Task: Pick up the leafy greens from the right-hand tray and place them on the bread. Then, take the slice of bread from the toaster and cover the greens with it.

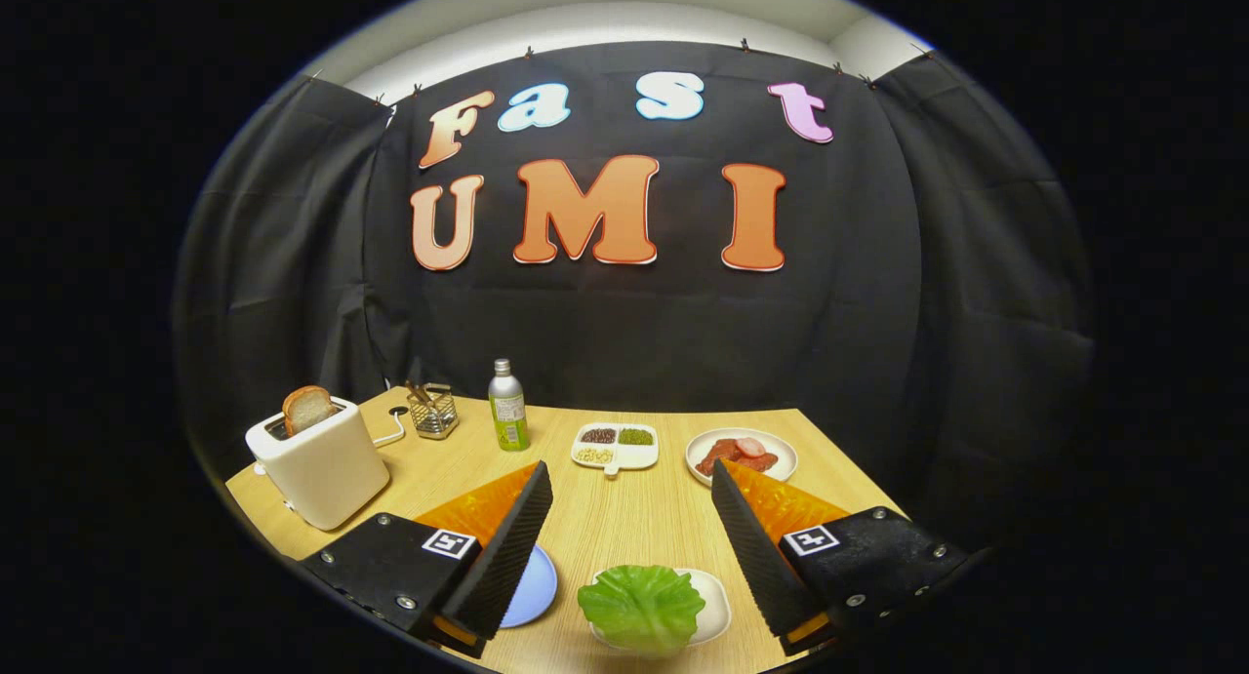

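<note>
A: What stands far left on the desk (624,518)?
B: A toaster (322,464) with a slice of bread (307,408) poking up out of its slot. Next come a small wire basket (433,413) and a bottle (507,406) standing upright.
A: And nearer the fingers?
B: A pale blue plate (535,588) lies partly hidden under the left finger. Between the two fingers, low down, the leafy greens (641,608) rest on a white tray (717,606).
A: Are the fingers holding anything?
B: No, the gripper (631,487) is spread wide, nothing touching either finger.
A: Further back?
B: A divided dish (617,447) holding small heaps of food sits beyond the fingers, and to its right a round plate (742,455) with reddish slices on it
</note>
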`<action>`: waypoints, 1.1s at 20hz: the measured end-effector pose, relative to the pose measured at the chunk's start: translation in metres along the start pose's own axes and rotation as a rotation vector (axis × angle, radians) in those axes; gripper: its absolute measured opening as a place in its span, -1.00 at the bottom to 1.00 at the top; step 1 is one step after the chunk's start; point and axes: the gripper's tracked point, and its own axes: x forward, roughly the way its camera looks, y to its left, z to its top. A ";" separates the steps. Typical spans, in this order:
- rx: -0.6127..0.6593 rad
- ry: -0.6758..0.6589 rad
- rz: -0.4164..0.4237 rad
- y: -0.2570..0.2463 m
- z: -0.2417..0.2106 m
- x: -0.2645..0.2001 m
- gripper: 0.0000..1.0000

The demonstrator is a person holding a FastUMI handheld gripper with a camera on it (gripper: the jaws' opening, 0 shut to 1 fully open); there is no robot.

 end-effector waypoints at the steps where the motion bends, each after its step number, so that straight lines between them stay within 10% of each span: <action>1: 0.001 0.013 0.002 -0.001 -0.007 0.004 0.97; 22: -0.082 0.342 0.053 -0.016 -0.163 0.037 0.98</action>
